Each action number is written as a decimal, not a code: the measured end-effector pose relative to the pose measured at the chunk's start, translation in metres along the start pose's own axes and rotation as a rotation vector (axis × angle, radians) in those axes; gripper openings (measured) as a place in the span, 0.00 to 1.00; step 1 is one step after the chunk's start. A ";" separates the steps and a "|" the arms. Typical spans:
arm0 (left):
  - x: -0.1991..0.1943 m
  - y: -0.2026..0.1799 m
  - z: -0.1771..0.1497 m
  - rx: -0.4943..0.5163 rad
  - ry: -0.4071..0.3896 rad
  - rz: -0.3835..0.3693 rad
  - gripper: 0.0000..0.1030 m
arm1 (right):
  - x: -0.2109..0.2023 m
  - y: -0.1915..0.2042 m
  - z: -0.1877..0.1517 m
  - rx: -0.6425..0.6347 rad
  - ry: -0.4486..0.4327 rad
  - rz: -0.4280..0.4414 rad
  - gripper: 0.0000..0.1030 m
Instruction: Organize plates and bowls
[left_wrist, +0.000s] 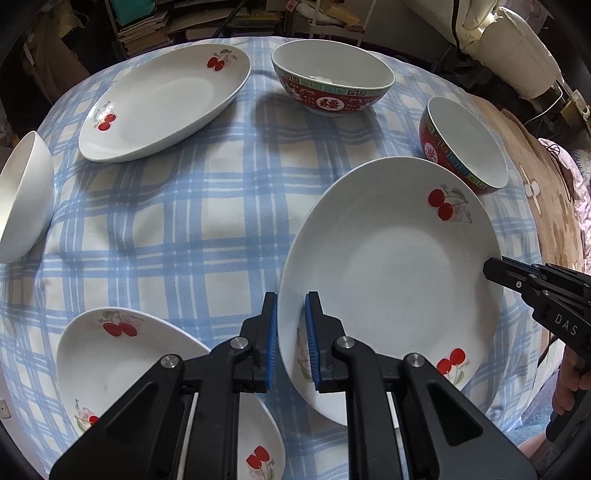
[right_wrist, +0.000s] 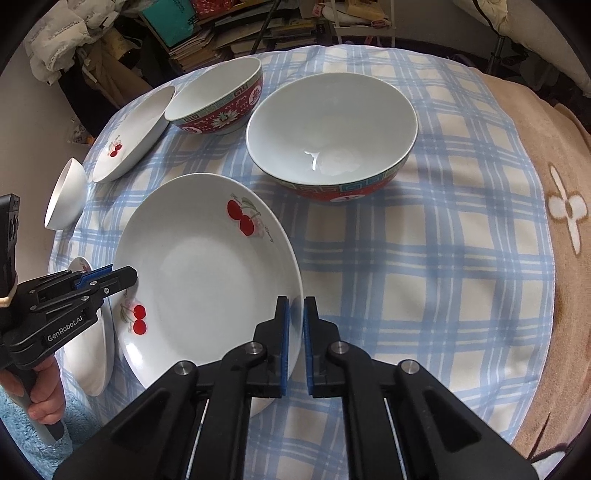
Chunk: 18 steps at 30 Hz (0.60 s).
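The plate (left_wrist: 391, 273) was glossy white, round and shallow, with red cherry prints. The left gripper (left_wrist: 290, 339) had its blue pads clamped on one rim; the right gripper (right_wrist: 294, 343) pinched the opposite rim. It sat near the table's (right_wrist: 424, 266) near edge, perhaps slightly lifted. A soft blue-checked cloth (left_wrist: 184, 221) covered the table; two red-patterned bowls (left_wrist: 332, 77) stood toward the far edge before cluttered shelves.
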<state>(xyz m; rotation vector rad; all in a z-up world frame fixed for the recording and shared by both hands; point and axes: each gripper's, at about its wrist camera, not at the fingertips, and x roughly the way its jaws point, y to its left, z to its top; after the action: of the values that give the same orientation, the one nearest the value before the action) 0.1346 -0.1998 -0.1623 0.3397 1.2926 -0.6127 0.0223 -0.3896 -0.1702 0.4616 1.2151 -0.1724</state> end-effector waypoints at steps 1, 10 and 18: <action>-0.003 0.001 0.000 0.000 -0.006 0.000 0.14 | -0.002 0.000 0.000 0.000 -0.006 0.005 0.08; -0.036 0.018 -0.009 -0.036 -0.030 0.007 0.14 | -0.018 0.015 -0.003 -0.014 -0.036 0.039 0.08; -0.064 0.032 -0.027 -0.056 -0.035 0.075 0.14 | -0.029 0.047 -0.009 -0.048 -0.061 0.058 0.08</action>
<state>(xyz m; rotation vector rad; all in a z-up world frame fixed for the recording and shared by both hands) 0.1231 -0.1448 -0.1105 0.3291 1.2553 -0.5159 0.0215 -0.3466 -0.1342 0.4460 1.1428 -0.1063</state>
